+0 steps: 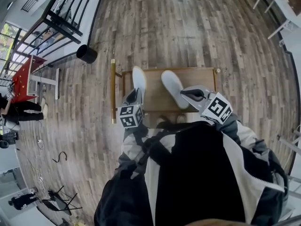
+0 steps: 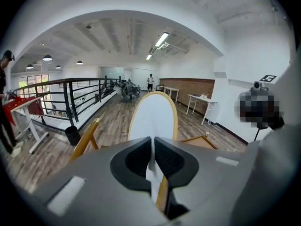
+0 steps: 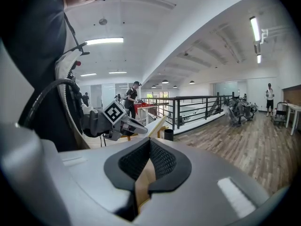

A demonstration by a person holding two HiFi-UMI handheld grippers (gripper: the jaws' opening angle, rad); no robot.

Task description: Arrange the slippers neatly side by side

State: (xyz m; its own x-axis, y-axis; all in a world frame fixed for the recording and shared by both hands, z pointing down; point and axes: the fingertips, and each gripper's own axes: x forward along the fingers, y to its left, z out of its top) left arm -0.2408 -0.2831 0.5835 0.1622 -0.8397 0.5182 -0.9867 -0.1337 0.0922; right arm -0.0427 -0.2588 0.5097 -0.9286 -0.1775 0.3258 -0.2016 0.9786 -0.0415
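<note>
Two white slippers lie on a low wooden table [image 1: 202, 76]. The left slipper [image 1: 138, 78] points away from me, and my left gripper [image 1: 135, 94] is shut on its near end. In the left gripper view this slipper [image 2: 153, 117] rises ahead with a tan rim, its white edge pinched between the pads. The right slipper [image 1: 172, 86] lies slanted beside it. My right gripper [image 1: 185, 94] is shut and empty, just right of that slipper's near end. In the right gripper view the right gripper [image 3: 149, 160] has only the wood surface showing below its jaws.
A black bin [image 1: 86, 54] stands on the plank floor left of the table, by a black railing [image 1: 66, 18]. A red table [image 1: 21, 79] and people are at far left, white tables [image 1: 277, 4] at top right. My jacket fills the lower head view.
</note>
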